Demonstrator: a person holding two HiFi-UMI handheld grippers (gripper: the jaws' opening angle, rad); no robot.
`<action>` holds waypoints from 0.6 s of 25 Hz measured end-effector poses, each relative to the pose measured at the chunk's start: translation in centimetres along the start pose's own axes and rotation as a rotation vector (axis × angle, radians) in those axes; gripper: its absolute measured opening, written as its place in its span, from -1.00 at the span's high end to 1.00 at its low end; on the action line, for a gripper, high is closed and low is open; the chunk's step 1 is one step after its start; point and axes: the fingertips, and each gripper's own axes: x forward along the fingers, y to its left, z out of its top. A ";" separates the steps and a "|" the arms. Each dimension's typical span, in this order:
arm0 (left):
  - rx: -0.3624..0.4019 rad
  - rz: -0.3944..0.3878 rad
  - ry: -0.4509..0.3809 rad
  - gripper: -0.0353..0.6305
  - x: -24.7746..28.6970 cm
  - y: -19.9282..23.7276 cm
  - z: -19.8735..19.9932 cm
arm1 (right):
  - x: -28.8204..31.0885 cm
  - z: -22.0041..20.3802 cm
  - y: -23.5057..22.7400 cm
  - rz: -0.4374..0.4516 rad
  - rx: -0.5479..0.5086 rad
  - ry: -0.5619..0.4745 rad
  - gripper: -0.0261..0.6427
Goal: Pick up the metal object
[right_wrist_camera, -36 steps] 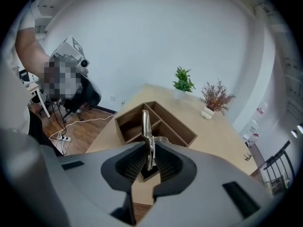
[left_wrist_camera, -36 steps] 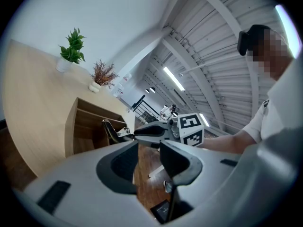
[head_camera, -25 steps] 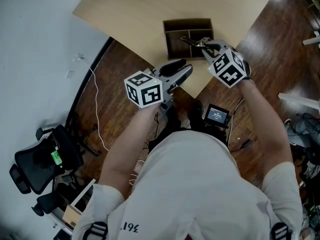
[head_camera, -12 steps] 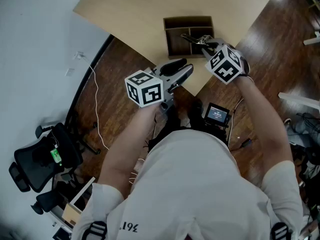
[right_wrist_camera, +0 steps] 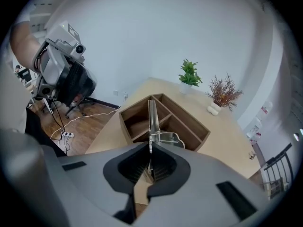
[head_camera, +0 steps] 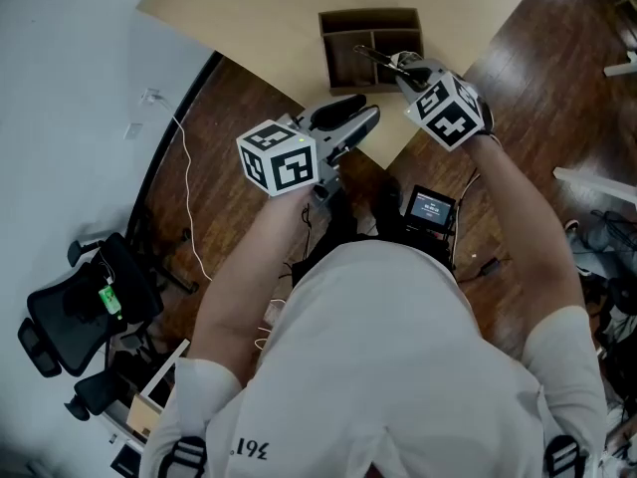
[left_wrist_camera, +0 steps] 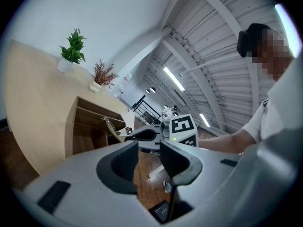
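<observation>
Metal object [right_wrist_camera: 152, 122], pinched by its thin end in right gripper [right_wrist_camera: 150, 167] over box [right_wrist_camera: 123, 124]: may pivot or slip loose; left gripper [left_wrist_camera: 148, 149] spread, empty.

White short-sleeved T-shirt [head_camera: 398, 347]. Grey left gripper [head_camera: 371, 111] and right gripper [head_camera: 401, 65], black fingers [head_camera: 336, 111], white cubes [head_camera: 279, 157] with black square markers.

A light wooden table [head_camera: 249, 18] fills the head view at 12 o'clock, its corner jutting over a dark plank floor [head_camera: 234, 167]. A white wall [head_camera: 60, 88] curves along from 9 to 11 o'clock, and a black office chair [head_camera: 85, 317] stands at 8 o'clock. Near the table's far edge, a green potted plant [right_wrist_camera: 190, 74] and a reddish dried one [right_wrist_camera: 221, 93] stand against the wall, and overhead runs a ribbed white ceiling [left_wrist_camera: 213, 37] with strip lights [left_wrist_camera: 174, 78].
</observation>
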 end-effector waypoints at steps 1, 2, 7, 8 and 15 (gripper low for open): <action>0.002 0.002 -0.003 0.53 -0.1 -0.1 0.1 | -0.2 0.1 -0.2 -0.006 0.008 -0.009 0.91; 0.003 0.003 -0.007 0.53 -0.2 -0.1 0.2 | -0.4 0.3 -0.4 -0.013 0.020 -0.019 0.91; 0.006 0.005 -0.022 0.53 -0.7 -0.4 0.1 | -1.4 0.6 -1.6 -0.045 0.110 -0.073 0.91; 0.009 0.004 -0.025 0.53 -0.7 -0.6 0.1 | -1.6 0.7 -1.8 -0.052 0.126 -0.082 0.91; 0.029 -0.009 -0.049 0.53 -1.0 -1.8 0.9 | -3.3 1.2 -2.3 -0.078 0.175 -0.123 0.91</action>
